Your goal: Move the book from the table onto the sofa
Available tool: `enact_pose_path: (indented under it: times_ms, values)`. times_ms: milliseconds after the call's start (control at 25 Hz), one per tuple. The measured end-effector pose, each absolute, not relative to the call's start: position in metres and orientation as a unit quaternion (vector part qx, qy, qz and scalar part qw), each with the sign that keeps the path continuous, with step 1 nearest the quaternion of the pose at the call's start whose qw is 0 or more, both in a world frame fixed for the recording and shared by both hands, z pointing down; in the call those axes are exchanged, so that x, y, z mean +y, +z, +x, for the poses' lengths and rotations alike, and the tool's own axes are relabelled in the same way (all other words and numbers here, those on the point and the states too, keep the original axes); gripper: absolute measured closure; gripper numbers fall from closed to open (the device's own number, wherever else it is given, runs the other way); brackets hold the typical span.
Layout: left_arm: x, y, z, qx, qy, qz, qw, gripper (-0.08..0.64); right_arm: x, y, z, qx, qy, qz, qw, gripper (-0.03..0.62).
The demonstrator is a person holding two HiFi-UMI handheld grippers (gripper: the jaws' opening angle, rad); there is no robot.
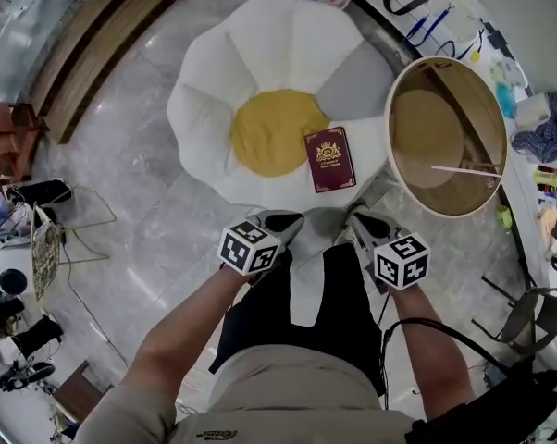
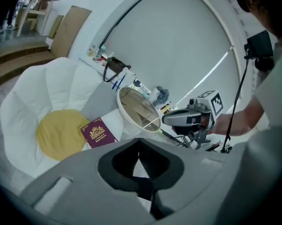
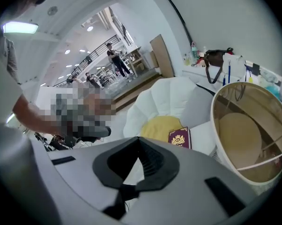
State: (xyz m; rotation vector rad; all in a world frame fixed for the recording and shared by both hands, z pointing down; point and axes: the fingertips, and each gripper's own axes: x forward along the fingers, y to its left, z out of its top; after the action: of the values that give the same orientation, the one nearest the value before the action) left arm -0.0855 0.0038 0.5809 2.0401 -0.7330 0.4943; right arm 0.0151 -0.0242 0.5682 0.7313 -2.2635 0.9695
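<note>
Book (image 1: 328,159), maroon with a gilt crest, lies flat and face up on the flower-shaped sofa (image 1: 204,109), ahead of and below both grippers and roughly between their lines of aim. It rests on a white petal at the edge of the yellow centre cushion (image 1: 271,132), apart from the round table (image 1: 445,128) that stands ahead and to the right of the right gripper. Left gripper (image 1: 277,220): jaws clenched together, nothing between them. Right gripper (image 1: 362,216): jaws likewise pressed shut and empty. Both are held high and close to the person's body, well apart from the book, angled down toward it. Judgement: the book sits at its destination and nothing grips it, so the transfer appears complete; the flat placement well inside the seat suits a soft surface, leaving little risk of it sliding off
</note>
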Motion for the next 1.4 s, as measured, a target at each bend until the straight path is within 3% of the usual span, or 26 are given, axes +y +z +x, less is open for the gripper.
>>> enact_pose_path:
  times_ms: [360, 720, 1120, 1400]
  values:
    - [0.036, 0.414, -0.091, -0.24, 0.185, 0.874, 0.379, 0.552, 0.024, 0.427, 0.015, -0.867, 0.309, 0.294, 0.257, 0.578]
    - [0.075, 0.31, -0.1, -0.206, 0.188, 0.913, 0.297, 0.552, 0.069, 0.327, -0.015, -0.891, 0.249, 0.299, 0.234, 0.579]
    - [0.116, 0.273, -0.105, -0.175, 0.197, 0.937, 0.228, 0.552, 0.097, 0.273, -0.035, -0.9, 0.211, 0.319, 0.206, 0.58]
    - [0.126, 0.273, -0.114, -0.18, 0.186, 0.938, 0.23, 0.552, 0.113, 0.269, -0.046, -0.9, 0.199, 0.324, 0.211, 0.58]
